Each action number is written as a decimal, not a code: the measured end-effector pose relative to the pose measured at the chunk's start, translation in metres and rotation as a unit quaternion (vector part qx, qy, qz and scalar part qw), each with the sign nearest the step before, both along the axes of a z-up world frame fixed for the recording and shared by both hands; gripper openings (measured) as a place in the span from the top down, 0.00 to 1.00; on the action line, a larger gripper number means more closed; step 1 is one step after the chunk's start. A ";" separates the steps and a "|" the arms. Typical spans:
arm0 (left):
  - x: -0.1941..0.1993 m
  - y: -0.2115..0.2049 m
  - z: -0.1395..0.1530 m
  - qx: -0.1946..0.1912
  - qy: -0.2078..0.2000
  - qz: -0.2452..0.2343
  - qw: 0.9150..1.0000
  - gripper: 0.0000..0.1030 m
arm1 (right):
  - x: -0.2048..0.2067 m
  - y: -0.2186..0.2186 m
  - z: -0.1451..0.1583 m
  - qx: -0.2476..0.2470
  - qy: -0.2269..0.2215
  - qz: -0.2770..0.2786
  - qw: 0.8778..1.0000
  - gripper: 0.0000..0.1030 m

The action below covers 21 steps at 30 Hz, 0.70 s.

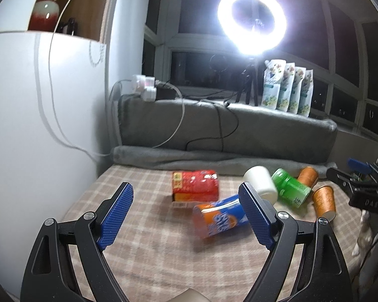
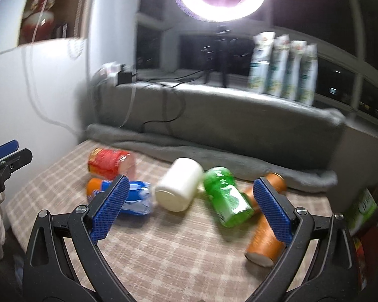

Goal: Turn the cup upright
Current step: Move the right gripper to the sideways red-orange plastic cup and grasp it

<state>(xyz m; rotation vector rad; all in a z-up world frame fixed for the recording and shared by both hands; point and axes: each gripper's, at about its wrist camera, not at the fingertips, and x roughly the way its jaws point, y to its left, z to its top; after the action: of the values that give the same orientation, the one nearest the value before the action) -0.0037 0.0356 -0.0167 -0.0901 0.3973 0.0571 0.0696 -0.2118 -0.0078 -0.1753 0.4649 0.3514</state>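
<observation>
Several cups lie on their sides on a checked cloth (image 1: 151, 251). A white cup (image 1: 260, 183) (image 2: 179, 187), a green cup (image 1: 291, 186) (image 2: 225, 197) and two orange cups (image 1: 323, 201) (image 1: 307, 176) (image 2: 265, 239) lie at the right. A blue and orange cup (image 1: 219, 216) (image 2: 133, 197) lies in the middle. My left gripper (image 1: 186, 216) is open and empty above the cloth, just left of the blue and orange cup. My right gripper (image 2: 189, 214) is open and empty, with the white and green cups between its fingers further off.
A red box (image 1: 195, 185) (image 2: 108, 163) lies behind the blue and orange cup. A grey blanket roll (image 1: 214, 156) and a grey ledge border the cloth at the back. A ring light (image 1: 252, 22), cables and several pouches (image 1: 287, 90) stand on the ledge. A white wall stands at the left.
</observation>
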 end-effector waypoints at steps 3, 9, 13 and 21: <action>-0.001 0.011 -0.007 -0.007 0.017 0.006 1.000 0.17 | 0.018 0.020 0.001 -0.019 0.014 0.041 0.999 0.02; -0.003 0.029 -0.020 -0.023 0.049 0.017 0.998 0.17 | 0.056 0.073 -0.005 -0.098 0.055 0.137 0.984 0.02; -0.003 0.041 -0.032 -0.038 0.073 0.025 0.996 0.17 | 0.080 0.111 -0.012 -0.146 0.081 0.198 0.966 0.02; 0.001 0.060 -0.054 -0.071 0.119 0.026 0.990 0.17 | 0.114 0.178 -0.039 -0.234 0.124 0.269 0.926 0.02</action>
<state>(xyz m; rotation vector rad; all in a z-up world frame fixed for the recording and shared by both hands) -0.0026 0.0957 -0.0711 -0.2365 0.6385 0.0909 0.1839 -0.0341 -0.0471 -0.7391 0.7476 0.8053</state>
